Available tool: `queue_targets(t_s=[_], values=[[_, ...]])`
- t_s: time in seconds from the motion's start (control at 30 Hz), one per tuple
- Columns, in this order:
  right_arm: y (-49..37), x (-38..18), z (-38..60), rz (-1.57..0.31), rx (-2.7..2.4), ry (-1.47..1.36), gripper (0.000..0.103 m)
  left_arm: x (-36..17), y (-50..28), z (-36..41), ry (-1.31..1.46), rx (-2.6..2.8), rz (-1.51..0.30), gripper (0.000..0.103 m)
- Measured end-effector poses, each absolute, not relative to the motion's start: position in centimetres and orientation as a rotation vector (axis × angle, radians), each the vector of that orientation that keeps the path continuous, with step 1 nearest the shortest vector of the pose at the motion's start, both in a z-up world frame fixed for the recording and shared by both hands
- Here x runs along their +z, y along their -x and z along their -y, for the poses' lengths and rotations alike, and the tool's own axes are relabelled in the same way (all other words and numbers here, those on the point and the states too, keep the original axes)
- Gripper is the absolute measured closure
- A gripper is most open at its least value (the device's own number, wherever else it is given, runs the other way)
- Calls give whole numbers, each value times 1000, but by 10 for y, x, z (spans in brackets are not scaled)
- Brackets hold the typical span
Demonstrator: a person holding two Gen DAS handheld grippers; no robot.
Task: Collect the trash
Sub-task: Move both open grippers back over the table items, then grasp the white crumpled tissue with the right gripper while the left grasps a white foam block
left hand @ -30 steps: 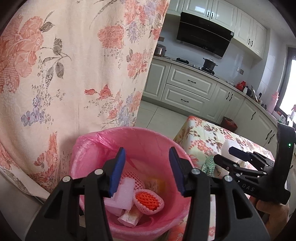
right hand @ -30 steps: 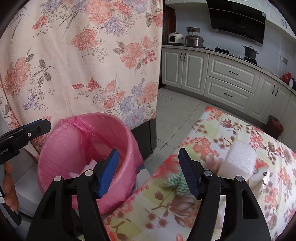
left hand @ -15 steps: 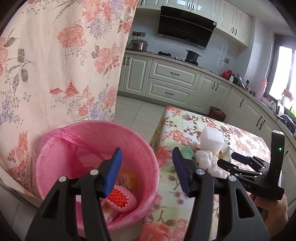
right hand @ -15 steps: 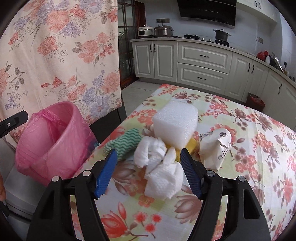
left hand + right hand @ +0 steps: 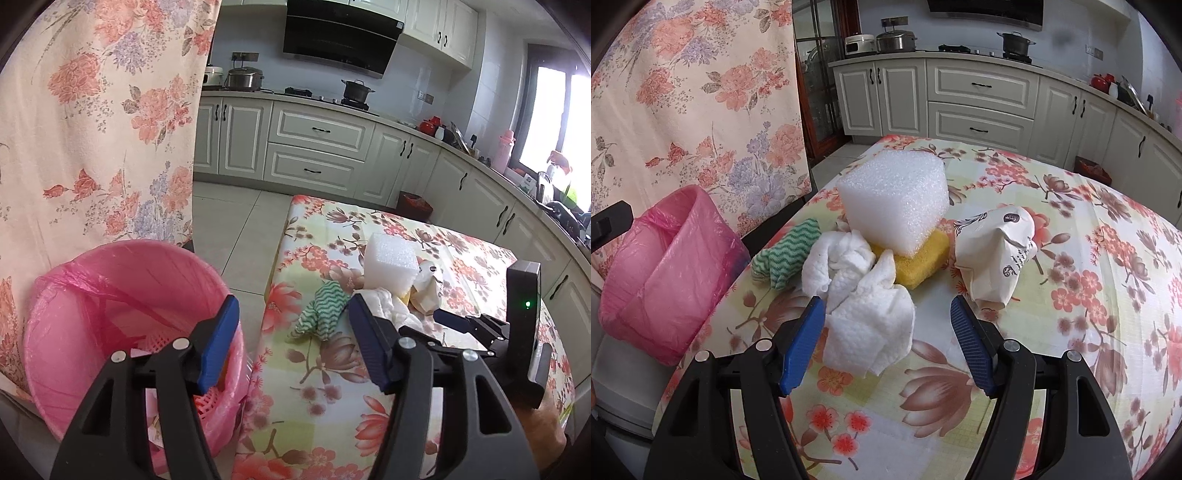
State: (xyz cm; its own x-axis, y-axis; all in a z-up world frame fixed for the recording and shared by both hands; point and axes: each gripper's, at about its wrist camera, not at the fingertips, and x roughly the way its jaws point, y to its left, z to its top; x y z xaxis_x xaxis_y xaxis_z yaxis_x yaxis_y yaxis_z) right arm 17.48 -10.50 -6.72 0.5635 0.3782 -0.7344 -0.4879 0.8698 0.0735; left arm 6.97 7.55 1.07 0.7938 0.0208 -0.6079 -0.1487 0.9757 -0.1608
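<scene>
A pile of trash lies on the floral-clothed table [image 5: 1071, 295]: a white foam block [image 5: 894, 199] on a yellow sponge [image 5: 919, 262], a crumpled white paper towel [image 5: 871, 325], a green zigzag cloth [image 5: 783, 258] and a crumpled printed paper bag [image 5: 993, 251]. My right gripper [image 5: 886, 306] is open, its tips on either side of the towel's near end without pressing it. My left gripper [image 5: 293, 306] hangs between the pink lined bin [image 5: 122, 295] and the table edge. Its jaws are opening and nothing is between them. Foam netting [image 5: 210, 406] lies in the bin.
A floral cloth [image 5: 92, 129] hangs behind the bin at the left. Tiled floor [image 5: 236, 221] runs back to white kitchen cabinets [image 5: 314, 147]. A small red bin [image 5: 413, 201] stands beyond the table's far end. A hand [image 5: 546, 432] holds the right gripper at the lower right.
Both views have swung right, from the bin toward the table. The left jaws have spread wider. The right gripper has sunk toward the pile, and the towel now lies between its tips.
</scene>
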Motion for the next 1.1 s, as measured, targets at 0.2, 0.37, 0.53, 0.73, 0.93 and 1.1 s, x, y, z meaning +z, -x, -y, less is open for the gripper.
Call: queue_targets(t_s=[0.2,0.37,0.53,0.73,0.93,1.1], values=[[-181,-81,102,-863,518,147,39,8,-85,-66,201,69,-661,42],[-183,-89,101,-891,548,144,68,3,-97,-61,208,59,-676,41],[-180,-86,109,-877,565,140,76,-5,-110,-55,215,44,-696,40],[-176,-71,126,-843,563,115,77,-14,-128,-41,217,14,-717,37],[-176,-57,145,-812,545,94,77,-17,-148,-21,206,-19,-730,36],[-183,-49,163,-793,520,78,77,-20,-169,-2,186,-57,-740,35]])
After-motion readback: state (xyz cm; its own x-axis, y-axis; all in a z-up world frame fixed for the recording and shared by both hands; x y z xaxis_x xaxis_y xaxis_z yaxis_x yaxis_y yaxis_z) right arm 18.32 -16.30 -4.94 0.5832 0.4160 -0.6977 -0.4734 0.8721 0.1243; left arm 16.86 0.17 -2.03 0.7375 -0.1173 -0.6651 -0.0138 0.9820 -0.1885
